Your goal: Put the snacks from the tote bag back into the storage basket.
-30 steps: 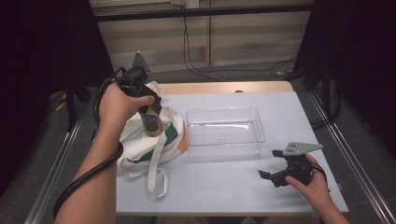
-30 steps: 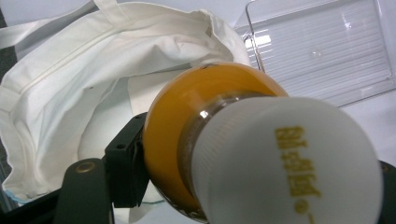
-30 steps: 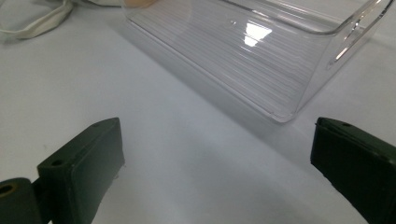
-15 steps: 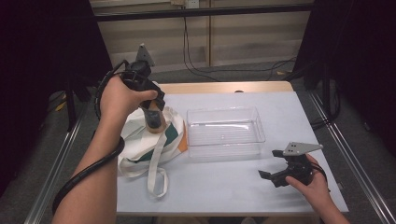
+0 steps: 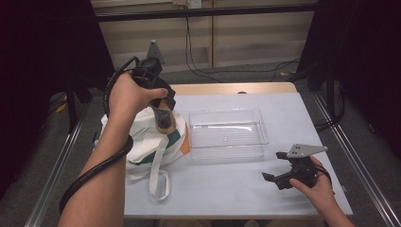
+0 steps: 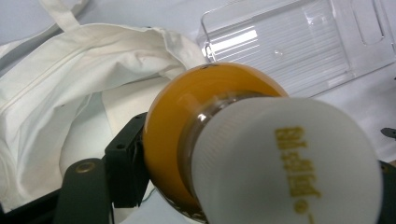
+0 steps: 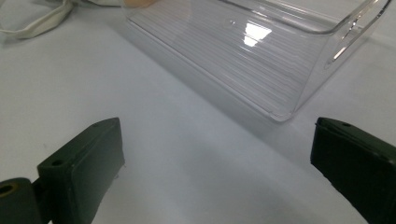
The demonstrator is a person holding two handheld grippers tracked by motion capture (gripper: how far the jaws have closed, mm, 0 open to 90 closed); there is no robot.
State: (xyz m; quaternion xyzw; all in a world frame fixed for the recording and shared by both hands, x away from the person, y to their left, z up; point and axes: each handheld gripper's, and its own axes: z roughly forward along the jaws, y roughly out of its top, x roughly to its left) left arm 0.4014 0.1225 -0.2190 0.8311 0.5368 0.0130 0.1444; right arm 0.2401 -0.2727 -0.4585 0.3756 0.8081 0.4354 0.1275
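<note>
My left gripper [image 5: 164, 112] is shut on a bottle [image 5: 165, 121] of orange liquid with a white cap, held in the air over the white tote bag [image 5: 142, 142]. In the left gripper view the bottle [image 6: 182, 126] fills the space between the jaws, its cap [image 6: 285, 172] towards the camera and the bag's open mouth [image 6: 93, 84] below it. A clear plastic bin [image 5: 228, 135] stands empty in the middle of the table, just right of the bag. My right gripper [image 5: 278, 178] rests low at the front right, open with nothing between its jaws [image 7: 219, 172].
The bag's strap [image 5: 158, 179] trails toward the front edge of the pale table [image 5: 227, 198]. The clear bin's near corner [image 7: 280, 107] sits just ahead of the right gripper. Metal rails [image 5: 52, 189] run along both sides of the table.
The left hand has risen a little and shifted right toward the bin, carrying the bottle higher above the bag. The right hand and its gripper have stayed still.
</note>
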